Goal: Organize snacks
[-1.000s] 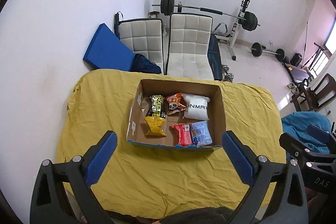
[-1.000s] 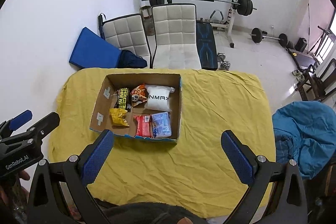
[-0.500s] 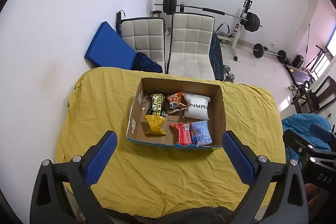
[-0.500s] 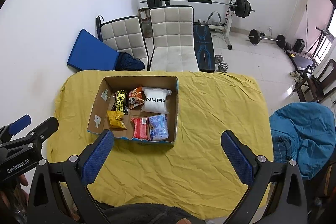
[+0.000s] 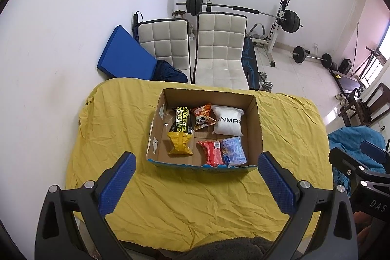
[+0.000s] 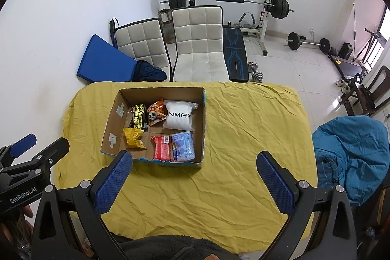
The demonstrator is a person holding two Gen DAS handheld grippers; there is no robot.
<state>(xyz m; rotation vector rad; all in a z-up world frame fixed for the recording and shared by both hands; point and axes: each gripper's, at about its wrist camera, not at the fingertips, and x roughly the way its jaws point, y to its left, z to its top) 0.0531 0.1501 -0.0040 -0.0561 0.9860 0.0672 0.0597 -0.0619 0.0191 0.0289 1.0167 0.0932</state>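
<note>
Jaws on both tools stand spread wide with nothing between them: the left gripper (image 5: 196,183) and the right gripper (image 6: 193,180) hover above the near edge of the counter (image 6: 243,138), which is draped in a wrinkled yellow cloth.

All the snacks lie inside the open brown cardboard box (image 5: 258,123), which sits at about 12 o'clock from the left gripper and about 11 o'clock from the right one. In the far row, from 9 toward 3 o'clock, are a black bar wrapper with yellow lettering (image 5: 182,123), a small orange pouch with a panda face (image 5: 203,113) and a white pillow-shaped packet with dark lettering (image 5: 229,122). In the near row are a crinkled yellow bag (image 5: 180,143), a red packet (image 5: 212,152) and a pale blue packet (image 5: 233,150) touching it. No snack lies on the cloth outside the box.

By my reading the sorting looks close to done, or a final tidy is in hand. To do that well, come down from straight above so the box walls do not catch a jaw, and pinch a packet at its sealed edge, not its puffed middle, since these soft wrappers probably slip and crush. The red and blue packets touch, so enter from the free side. The light box may slide on the cloth; the idle gripper could steady it.
</note>
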